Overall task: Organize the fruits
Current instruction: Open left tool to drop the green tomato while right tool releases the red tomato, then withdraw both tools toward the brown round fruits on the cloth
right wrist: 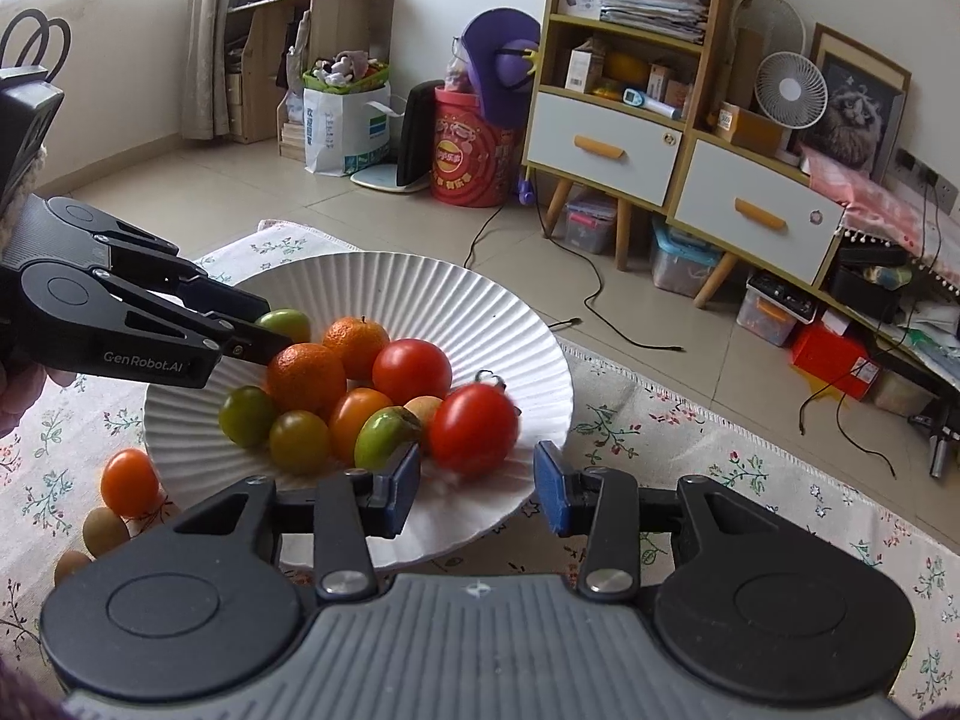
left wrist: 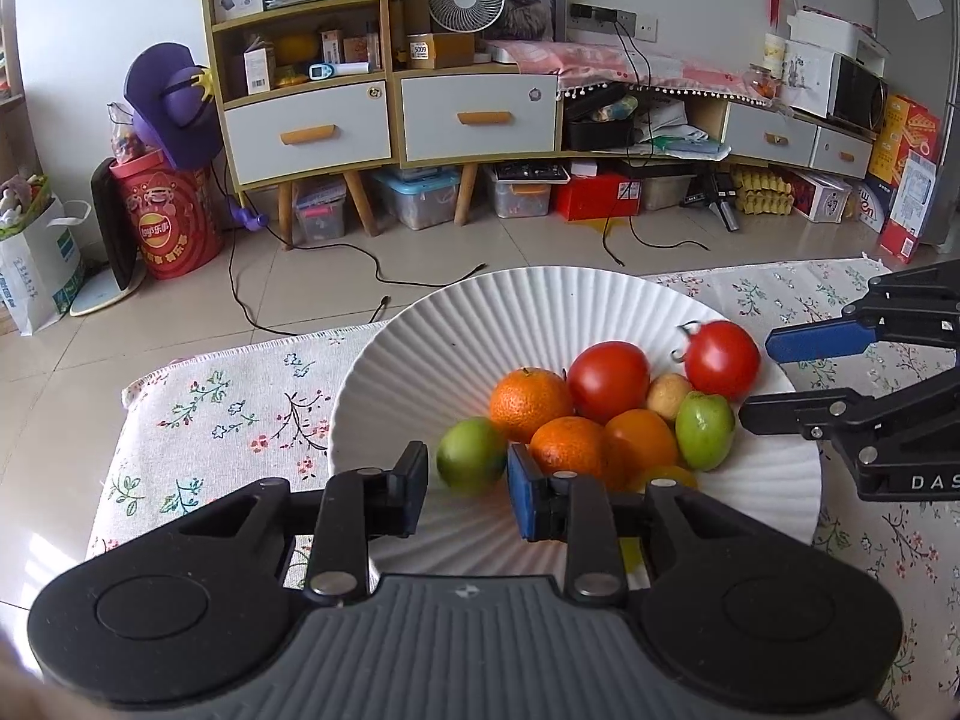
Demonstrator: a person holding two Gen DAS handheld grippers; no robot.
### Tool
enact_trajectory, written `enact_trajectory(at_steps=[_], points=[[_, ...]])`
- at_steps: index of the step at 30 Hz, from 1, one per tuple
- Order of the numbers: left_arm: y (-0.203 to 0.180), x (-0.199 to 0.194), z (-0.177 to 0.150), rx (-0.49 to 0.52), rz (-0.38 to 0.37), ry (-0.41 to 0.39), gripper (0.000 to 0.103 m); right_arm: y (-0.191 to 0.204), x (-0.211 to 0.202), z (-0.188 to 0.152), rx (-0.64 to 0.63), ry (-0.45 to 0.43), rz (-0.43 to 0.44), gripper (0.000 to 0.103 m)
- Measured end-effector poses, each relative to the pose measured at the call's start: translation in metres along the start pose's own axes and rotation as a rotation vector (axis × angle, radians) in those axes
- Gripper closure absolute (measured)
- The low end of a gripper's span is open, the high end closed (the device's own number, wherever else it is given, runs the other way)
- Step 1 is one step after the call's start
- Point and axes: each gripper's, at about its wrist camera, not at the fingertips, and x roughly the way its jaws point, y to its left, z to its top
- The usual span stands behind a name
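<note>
Fruits fill the white ribbed plate (right wrist: pixel 420 288) that stands on the flowered cloth (left wrist: pixel 228 414), and both hand-held grippers reach in over its rim from opposite sides. Seen from its own camera, the right gripper (right wrist: pixel 477 489) has its blue-padded fingers spread with a clear gap; a stemmed red tomato (right wrist: pixel 474 429) lies just ahead of that gap, slightly blurred, with neither pad pressing on it. Beside this tomato, toward the plate's middle, sit a green fruit (right wrist: pixel 384 435), an orange tomato (right wrist: pixel 357 420), a second red tomato (right wrist: pixel 412 372) and two mandarins (right wrist: pixel 307 378), with more green ones (right wrist: pixel 246 415) at the near left rim. The left gripper (left wrist: pixel 467 495) hangs over the opposite rim; its fingers stand a narrow way apart and hold nothing, and a green fruit (left wrist: pixel 471 456) lies just beyond the fingertips, in line with the gap but not touched as far as can be seen. Off the plate, near its left edge in the right wrist view, an orange tomato (right wrist: pixel 129 483) and two small tan fruits (right wrist: pixel 103 531) rest on the cloth. Beyond the table a tiled floor runs to a low cabinet (left wrist: pixel 384 120) with drawers.
</note>
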Motion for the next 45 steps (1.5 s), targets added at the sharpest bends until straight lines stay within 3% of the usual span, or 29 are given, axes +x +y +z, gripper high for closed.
enact_trajectory(at_steps=[5,16,21,24,27,36,41,45], points=[[0.000,-0.009,0.000,0.010,0.011,0.011,0.067,0.003,-0.009,0.002,0.003,0.000,-0.013,0.052],[0.005,-0.056,-0.009,-0.018,0.027,0.051,0.027,0.020,-0.045,0.007,0.046,0.021,-0.050,0.028],[-0.002,-0.075,-0.024,-0.026,0.033,0.056,0.014,0.031,-0.058,0.004,0.075,0.011,-0.051,0.020],[-0.006,-0.082,-0.033,-0.043,0.039,0.074,0.013,0.038,-0.063,0.003,0.096,0.012,-0.052,0.018],[-0.011,-0.088,-0.044,-0.081,0.040,0.081,0.006,0.041,-0.068,0.001,0.126,0.009,-0.055,0.016],[-0.030,-0.092,-0.088,-0.126,0.074,0.128,0.005,0.050,-0.069,-0.015,0.256,0.003,-0.036,0.010],[-0.037,-0.085,-0.107,-0.191,0.059,0.142,0.005,0.059,-0.053,-0.023,0.266,0.047,0.005,0.008],[-0.045,-0.083,-0.116,-0.235,-0.010,0.119,0.008,0.059,-0.043,-0.030,0.321,0.068,0.062,0.011]])
